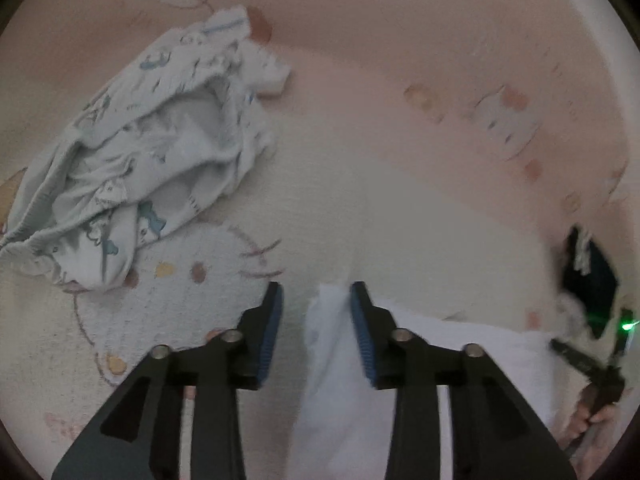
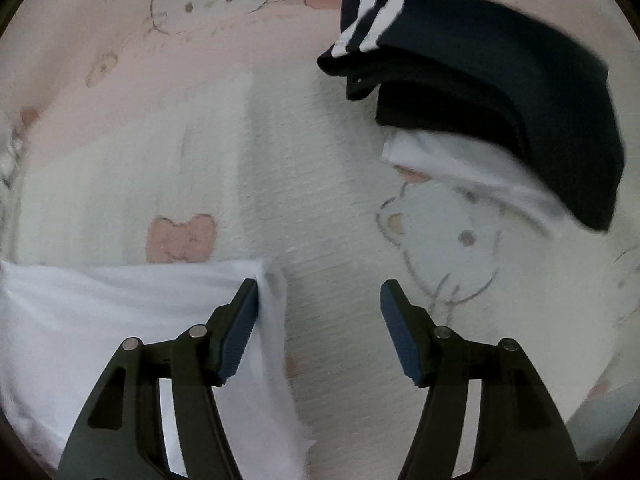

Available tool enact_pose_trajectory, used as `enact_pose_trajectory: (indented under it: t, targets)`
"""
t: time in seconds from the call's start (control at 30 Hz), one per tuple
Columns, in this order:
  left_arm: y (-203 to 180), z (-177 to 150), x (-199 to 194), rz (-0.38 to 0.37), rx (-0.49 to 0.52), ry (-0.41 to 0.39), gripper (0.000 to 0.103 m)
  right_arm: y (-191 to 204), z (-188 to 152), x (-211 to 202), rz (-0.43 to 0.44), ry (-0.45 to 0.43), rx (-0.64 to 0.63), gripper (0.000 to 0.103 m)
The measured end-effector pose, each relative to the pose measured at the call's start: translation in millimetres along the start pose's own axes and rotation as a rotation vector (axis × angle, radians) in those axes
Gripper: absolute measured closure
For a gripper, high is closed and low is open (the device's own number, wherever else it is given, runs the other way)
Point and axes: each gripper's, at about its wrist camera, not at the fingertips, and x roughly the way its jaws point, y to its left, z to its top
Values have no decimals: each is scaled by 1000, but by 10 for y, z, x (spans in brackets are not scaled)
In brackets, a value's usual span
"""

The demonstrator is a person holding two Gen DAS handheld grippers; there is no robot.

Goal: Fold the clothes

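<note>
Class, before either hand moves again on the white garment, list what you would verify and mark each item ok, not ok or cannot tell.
1. Left gripper jaws apart: ok.
2. White garment edge between left jaws: ok.
3. Left jaws clamped on it: not ok.
4. Right gripper jaws apart, nothing clamped: ok.
5. Folded dark garment lies away from the white one: ok.
6. Printed garment folded: not ok, crumpled.

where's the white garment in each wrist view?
Left wrist: white garment at bottom centre-right, its corner between the open left gripper fingers.
Right wrist: bottom left, its edge at the right gripper's left finger.
Shared landmark: dark folded clothes.
</note>
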Motion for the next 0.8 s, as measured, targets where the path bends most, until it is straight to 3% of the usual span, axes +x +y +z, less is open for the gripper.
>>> enact_pose_trajectory:
  t: [0.17, 0.27, 0.33, 0.47, 0.53, 0.6, 0.7, 0.8]
  targets:
    - [-444, -169, 44, 29, 164, 43, 56, 112, -126, -132, 68, 6, -54, 39]
    - [-685, -424, -182, 16, 236, 48, 56, 175, -432, -380, 203, 13, -23, 39]
    - [-896, -630, -228, 37, 262, 85, 56, 244, -744, -414, 185, 43, -54, 39]
    - [-864, -1246, -239, 70, 194, 203, 56, 226, -1144, -428, 94, 53, -143, 39]
    - [-809, -1314, -372, 65, 177, 188, 56, 58, -1234, -468, 86, 29, -145, 38]
    - [-747, -1360, -523, 54, 159, 163, 56, -275, -1355, -487, 126, 29, -53, 34]
    - [-451, -1358, -754, -18, 44, 116, 56, -696, -1523, -526, 162, 21, 54, 34]
    - [-144, -1440, -860, -8, -54, 121, 56, -912, -1591, -624, 162, -29, 68, 34]
